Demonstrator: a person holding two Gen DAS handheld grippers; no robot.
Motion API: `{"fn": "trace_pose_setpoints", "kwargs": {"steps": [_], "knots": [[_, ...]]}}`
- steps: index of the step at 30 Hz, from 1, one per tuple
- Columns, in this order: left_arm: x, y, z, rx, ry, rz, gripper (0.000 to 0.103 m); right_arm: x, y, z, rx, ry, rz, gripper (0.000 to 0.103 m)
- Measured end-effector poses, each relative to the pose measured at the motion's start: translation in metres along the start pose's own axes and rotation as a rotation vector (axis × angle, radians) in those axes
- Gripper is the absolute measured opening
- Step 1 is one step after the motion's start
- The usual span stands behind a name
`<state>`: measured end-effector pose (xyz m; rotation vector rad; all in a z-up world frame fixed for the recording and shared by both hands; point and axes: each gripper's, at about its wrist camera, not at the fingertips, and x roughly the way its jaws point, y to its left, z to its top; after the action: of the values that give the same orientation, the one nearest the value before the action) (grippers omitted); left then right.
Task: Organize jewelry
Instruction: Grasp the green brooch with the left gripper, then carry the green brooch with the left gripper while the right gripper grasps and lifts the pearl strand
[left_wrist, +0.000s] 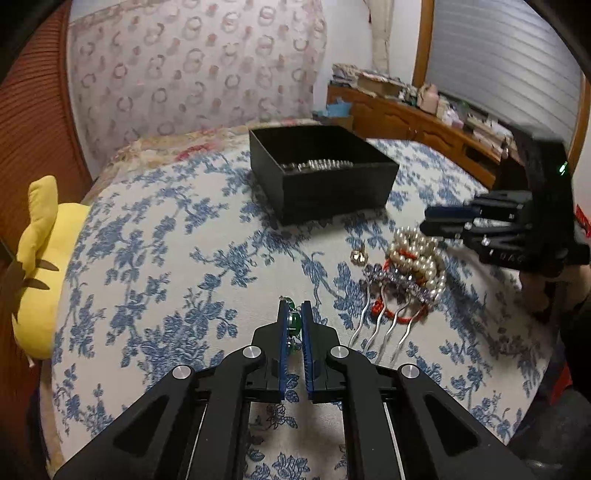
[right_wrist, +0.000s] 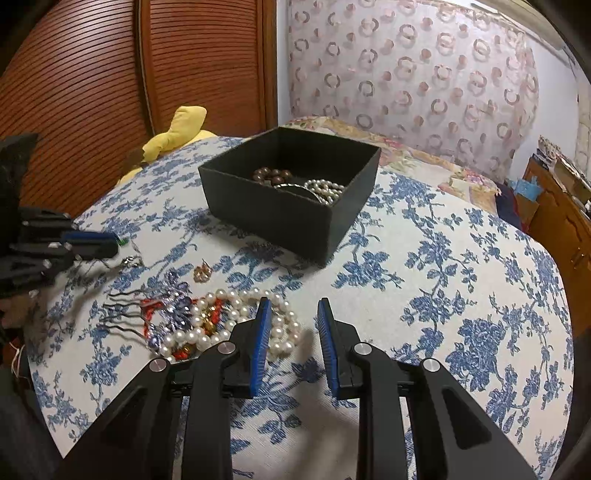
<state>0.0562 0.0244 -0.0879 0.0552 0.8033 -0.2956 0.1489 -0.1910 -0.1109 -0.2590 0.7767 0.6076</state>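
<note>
Green bead piece pinched in left tool (left_wrist: 295, 314), right tool (right_wrist: 293, 314) spread.
Left tool sits above the bed (left_wrist: 155, 236) near its front edge, pads pressed on the green piece (left_wrist: 294, 320). Right tool hovers with nothing between its pads, just beside the pearl strand (right_wrist: 236, 317). Pearls lie heaped with red beads (right_wrist: 155, 314) and a hair comb (right_wrist: 125, 314) toward the bed's front; a small gold earring (right_wrist: 202, 273) is just beyond them. Black box (right_wrist: 288, 218) stands mid-bed, holding brown beads (right_wrist: 271, 175), pearls, a bangle. Yellow plush (right_wrist: 177, 133) at the bed's far left edge.
</note>
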Motion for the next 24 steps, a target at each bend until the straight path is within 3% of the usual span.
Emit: {"fn": "trace_pose_setpoints", "kwargs": {"steps": [6,24], "knots": [[-0.011,0.0,0.004,-0.015,-0.037,-0.008,0.006,0.003,-0.001,0.002,-0.01,0.028,0.007,0.028],[-0.007,0.001,0.001,-0.025,-0.034,-0.021,0.006,0.008,-0.02,0.002,-0.027,0.091,-0.05,0.028]]}}
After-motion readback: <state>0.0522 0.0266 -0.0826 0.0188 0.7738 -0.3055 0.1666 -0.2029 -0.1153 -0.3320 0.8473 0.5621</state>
